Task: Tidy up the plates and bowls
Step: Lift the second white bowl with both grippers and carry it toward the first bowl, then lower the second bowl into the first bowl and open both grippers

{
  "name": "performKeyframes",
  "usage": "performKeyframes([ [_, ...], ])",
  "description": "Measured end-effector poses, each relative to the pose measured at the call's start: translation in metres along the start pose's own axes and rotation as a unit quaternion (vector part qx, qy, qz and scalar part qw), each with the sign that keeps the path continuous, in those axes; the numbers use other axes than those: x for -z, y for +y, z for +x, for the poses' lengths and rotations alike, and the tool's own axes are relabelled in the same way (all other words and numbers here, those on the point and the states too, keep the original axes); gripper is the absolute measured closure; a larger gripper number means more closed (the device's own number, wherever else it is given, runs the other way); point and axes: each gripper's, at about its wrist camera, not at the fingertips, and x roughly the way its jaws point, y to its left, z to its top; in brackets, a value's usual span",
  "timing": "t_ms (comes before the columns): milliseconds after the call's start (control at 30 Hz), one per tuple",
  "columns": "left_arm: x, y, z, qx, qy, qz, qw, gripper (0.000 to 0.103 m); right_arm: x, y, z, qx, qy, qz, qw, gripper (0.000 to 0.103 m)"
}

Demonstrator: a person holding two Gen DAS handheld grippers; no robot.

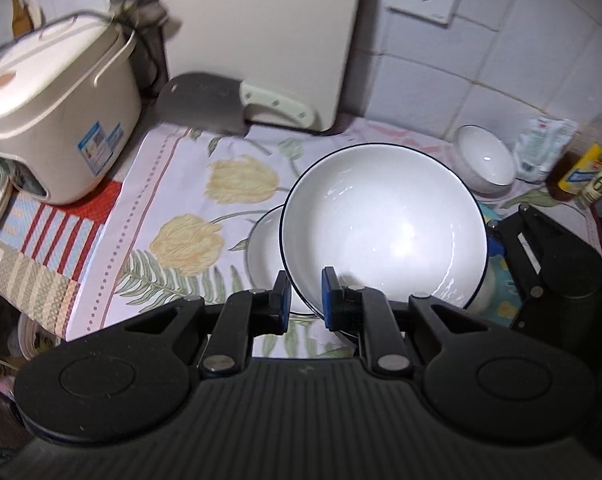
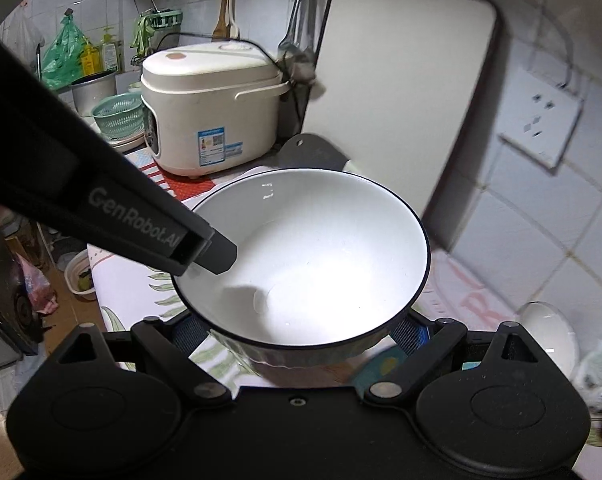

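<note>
A large white bowl (image 1: 381,224) with a dark rim hangs tilted above the flowered cloth (image 1: 181,184). My left gripper (image 1: 305,300) is shut on its near rim, one blue pad inside and one outside. In the right wrist view the same large bowl (image 2: 309,248) sits between the wide-set fingers of my right gripper (image 2: 299,336), whose pads press on its lower wall. The left gripper's body (image 2: 141,216) reaches in from the upper left to the rim. A second white bowl (image 1: 263,248) rests on the cloth just under the held one. A small white bowl (image 1: 485,160) lies tipped at the back right.
A cream rice cooker (image 1: 57,120) stands at the back left. A white cutting board (image 1: 261,36) leans on the tiled wall with a cleaver (image 1: 205,102) in front of it. A bottle (image 1: 593,160) and a packet (image 1: 541,152) sit at the far right. A green colander (image 2: 119,114) is beyond the cooker.
</note>
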Motion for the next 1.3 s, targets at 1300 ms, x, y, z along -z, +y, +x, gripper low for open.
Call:
performKeyframes([
  [1300,-0.007,0.043,0.100,-0.021,0.064,-0.055,0.9962,0.091,0.000,-0.003,0.091,-0.039,0.153,0.014,0.987,0.006],
])
